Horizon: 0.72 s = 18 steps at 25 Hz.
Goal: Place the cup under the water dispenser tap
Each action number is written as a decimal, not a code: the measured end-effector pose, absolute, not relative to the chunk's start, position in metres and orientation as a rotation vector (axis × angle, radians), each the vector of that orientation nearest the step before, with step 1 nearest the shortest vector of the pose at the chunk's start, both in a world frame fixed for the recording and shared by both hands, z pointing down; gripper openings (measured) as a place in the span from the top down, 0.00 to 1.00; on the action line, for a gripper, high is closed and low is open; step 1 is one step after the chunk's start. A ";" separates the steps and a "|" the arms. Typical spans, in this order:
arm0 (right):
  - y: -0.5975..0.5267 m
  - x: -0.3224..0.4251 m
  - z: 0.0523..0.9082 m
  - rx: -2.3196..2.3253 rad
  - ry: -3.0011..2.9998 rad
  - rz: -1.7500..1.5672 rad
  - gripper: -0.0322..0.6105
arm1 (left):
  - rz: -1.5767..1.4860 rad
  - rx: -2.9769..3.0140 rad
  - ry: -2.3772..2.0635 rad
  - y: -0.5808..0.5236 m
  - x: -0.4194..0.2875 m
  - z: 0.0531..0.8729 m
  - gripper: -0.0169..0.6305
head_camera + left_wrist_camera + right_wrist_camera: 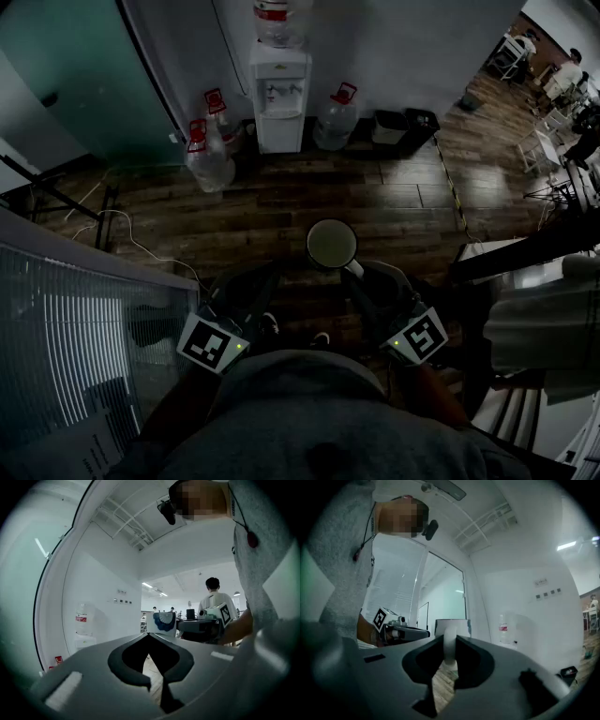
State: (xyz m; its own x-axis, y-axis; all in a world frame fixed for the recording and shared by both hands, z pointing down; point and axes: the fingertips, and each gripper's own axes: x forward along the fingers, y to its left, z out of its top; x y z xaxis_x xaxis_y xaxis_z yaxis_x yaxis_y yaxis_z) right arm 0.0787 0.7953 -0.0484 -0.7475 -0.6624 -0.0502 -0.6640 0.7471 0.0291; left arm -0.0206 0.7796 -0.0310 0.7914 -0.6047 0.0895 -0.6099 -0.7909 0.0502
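R gripper [449, 641] is clamped on the handle of the white cup [332, 244], holding it upright out in front of the person, over the wood floor [394, 202] & well short of the water dispenser [280, 98] at the far wall. L gripper [149, 636] has its jaws closed tip to tip w/ nothing between them. Big water bottles [210, 161] stand on the floor either side of the dispenser.
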 end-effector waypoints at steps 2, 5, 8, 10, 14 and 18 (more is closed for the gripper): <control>0.793 0.078 -0.050 -1.092 2.902 0.067 0.85 | 0.094 2.888 -0.993 0.778 -0.021 -0.032 0.96; 0.791 0.077 -0.051 -1.083 2.900 0.064 0.85 | 0.085 2.884 -1.002 0.776 -0.022 -0.032 0.96; 0.789 0.074 -0.052 -1.071 2.897 0.059 0.85 | 0.079 2.878 -1.006 0.773 -0.024 -0.032 0.96; 0.786 0.073 -0.053 -1.065 2.895 0.048 0.85 | 0.072 2.872 -1.008 0.770 -0.025 -0.033 0.96; 0.781 0.068 -0.055 -1.051 2.890 0.035 0.85 | 0.060 2.872 -1.014 0.764 -0.030 -0.034 0.96; 0.777 0.060 -0.056 -1.049 2.894 0.045 0.85 | 0.045 2.880 -1.013 0.757 -0.038 -0.034 0.96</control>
State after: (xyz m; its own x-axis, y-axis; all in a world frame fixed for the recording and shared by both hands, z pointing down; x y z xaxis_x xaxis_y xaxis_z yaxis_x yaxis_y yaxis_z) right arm 0.0596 0.7766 -0.0564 -0.7660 -0.6391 -0.0695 -0.6409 0.7676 0.0059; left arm -0.0381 0.7570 -0.0342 0.7798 -0.6234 0.0573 -0.6260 -0.7763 0.0737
